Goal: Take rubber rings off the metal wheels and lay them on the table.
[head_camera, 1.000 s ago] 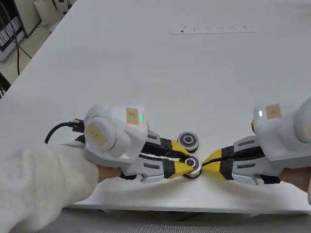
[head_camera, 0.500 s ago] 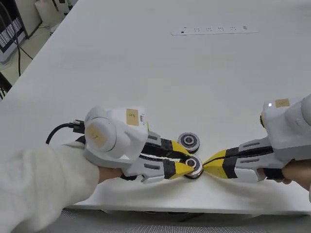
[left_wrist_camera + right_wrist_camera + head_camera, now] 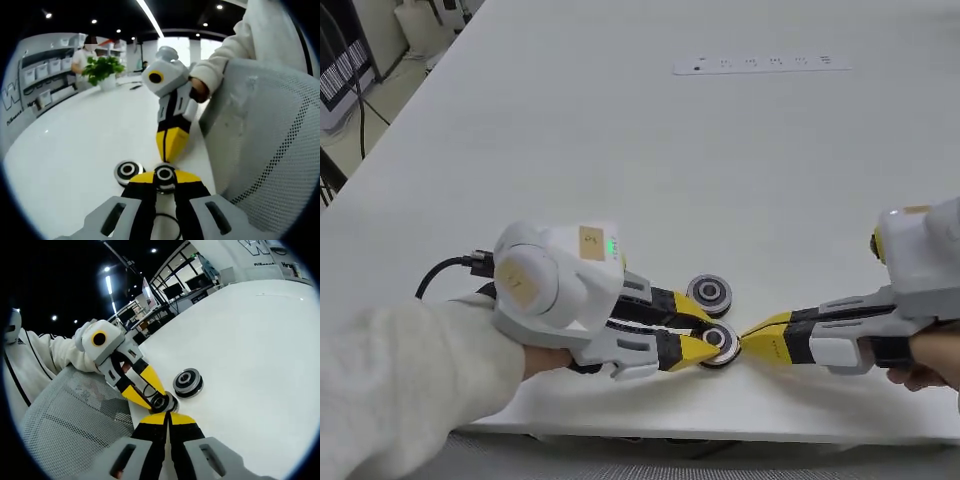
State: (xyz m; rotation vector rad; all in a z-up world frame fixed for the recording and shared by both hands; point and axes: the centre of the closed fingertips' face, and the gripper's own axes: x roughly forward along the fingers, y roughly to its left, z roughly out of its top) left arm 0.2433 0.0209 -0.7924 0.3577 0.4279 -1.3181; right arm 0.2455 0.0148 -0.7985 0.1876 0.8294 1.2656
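White worktop (image 3: pixel 620 160), lower centre: left hand-held gripper (image 3: pixel 706 332) clamps one metal wheel (image 3: pixel 720 340); right hand-held gripper (image 3: pixel 747 343), jaws closed, touches its rim. Second wheel (image 3: pixel 708 293) lies just beside. Power strip (image 3: pixel 760 63) at top.

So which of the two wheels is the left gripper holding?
The nearer wheel, clamped in the yellow jaws of the left gripper; the other wheel lies free just beyond it, untouched.

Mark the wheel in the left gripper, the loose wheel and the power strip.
Gripped wheel (image 3: pixel 718 339): head view, its hub.
Loose wheel (image 3: pixel 708 293): head view, its hub.
Power strip (image 3: pixel 760 65): head view, middle of its top face.
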